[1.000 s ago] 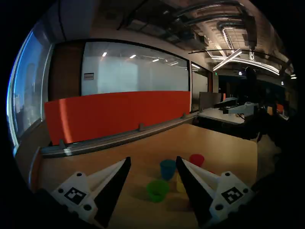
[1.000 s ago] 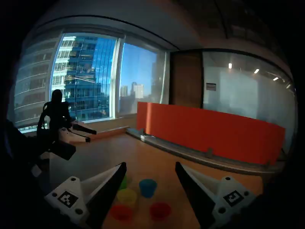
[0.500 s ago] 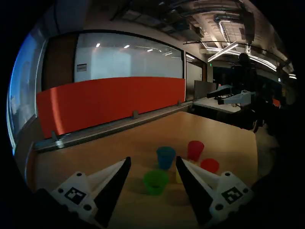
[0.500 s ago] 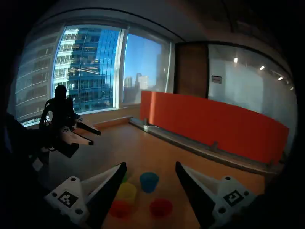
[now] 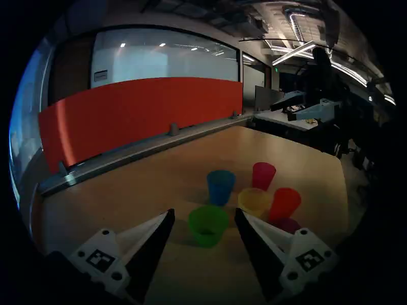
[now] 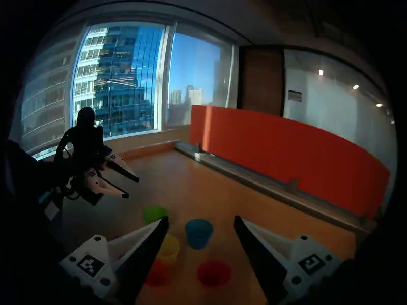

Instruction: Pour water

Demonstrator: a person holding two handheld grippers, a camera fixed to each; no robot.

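Several small plastic cups stand grouped on a wooden table (image 5: 152, 178). In the left gripper view I see a green cup (image 5: 207, 227) nearest, a blue cup (image 5: 221, 186), a yellow cup (image 5: 254, 201), a tall red cup (image 5: 263, 175) and an orange-red cup (image 5: 285, 203). My left gripper (image 5: 204, 212) is open above the table, with the green cup just beyond its fingers. In the right gripper view the right gripper (image 6: 201, 219) is open, facing the blue cup (image 6: 198, 233), with the green cup (image 6: 154, 213), yellow cup (image 6: 169, 246) and a low red cup (image 6: 213, 273) around it.
An orange partition (image 5: 142, 112) with a grey rail runs along the table's far edge. The left gripper (image 6: 132, 188) hangs over the table's left side, held by a dark hand. The right gripper (image 5: 285, 111) shows far off at the right. Large windows (image 6: 122, 81) lie beyond.
Both views have tipped downward, so the cups sit higher in frame and more of them show in the left gripper view. Both grippers stay open.
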